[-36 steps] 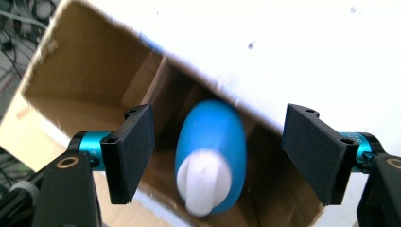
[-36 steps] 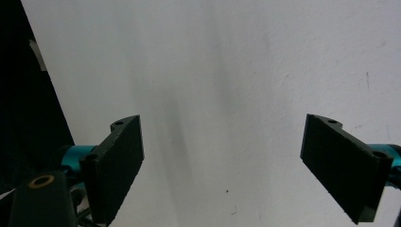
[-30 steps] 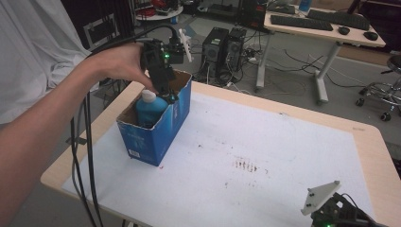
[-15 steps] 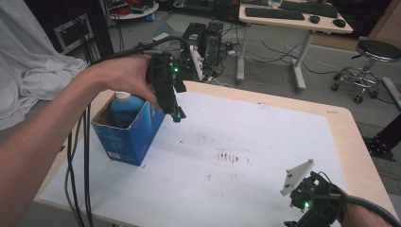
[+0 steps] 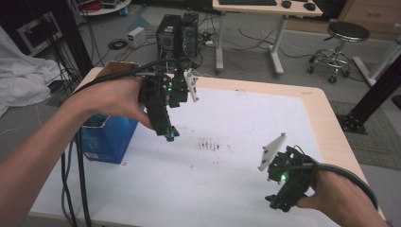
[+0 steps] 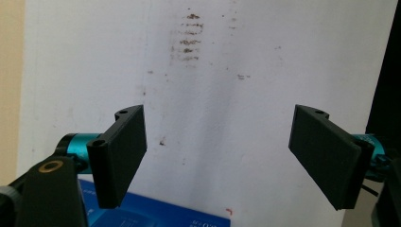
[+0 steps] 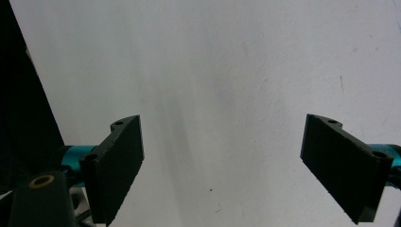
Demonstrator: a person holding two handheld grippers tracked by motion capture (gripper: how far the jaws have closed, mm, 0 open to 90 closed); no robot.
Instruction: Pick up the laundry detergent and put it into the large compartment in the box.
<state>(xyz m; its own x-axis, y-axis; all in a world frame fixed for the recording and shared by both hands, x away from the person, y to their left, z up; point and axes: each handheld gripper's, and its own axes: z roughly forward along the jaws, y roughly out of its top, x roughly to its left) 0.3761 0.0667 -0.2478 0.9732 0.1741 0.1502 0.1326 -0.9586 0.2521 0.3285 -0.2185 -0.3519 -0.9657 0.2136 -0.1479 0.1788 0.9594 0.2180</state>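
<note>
We note the left hand-held gripper held by a hand whose forearm crosses in from the lower left; it tilts downward over the counter, just to the right of the blue box. Its jaws have just been opening and now stand well apart with nothing between them; in the left gripper view we see only white surface and a corner of the box between the flat black pads.

We record the blue box as the landmark: a rectangular carton with glossy printed blue sides and brown open flaps, standing upright at the counter's left edge, partly hidden behind the left hand. The left hand-held gripper does not touch it.

The right hand-held gripper lies low, well to the right of the box and nearer the front edge, gripped from the lower right. Its jaws are likewise spread with nothing between them, as its own view shows.

The counter is a matt white sheet with a pale wooden border; a patch of brown smudged streaks marks it to the right of the box.
</note>
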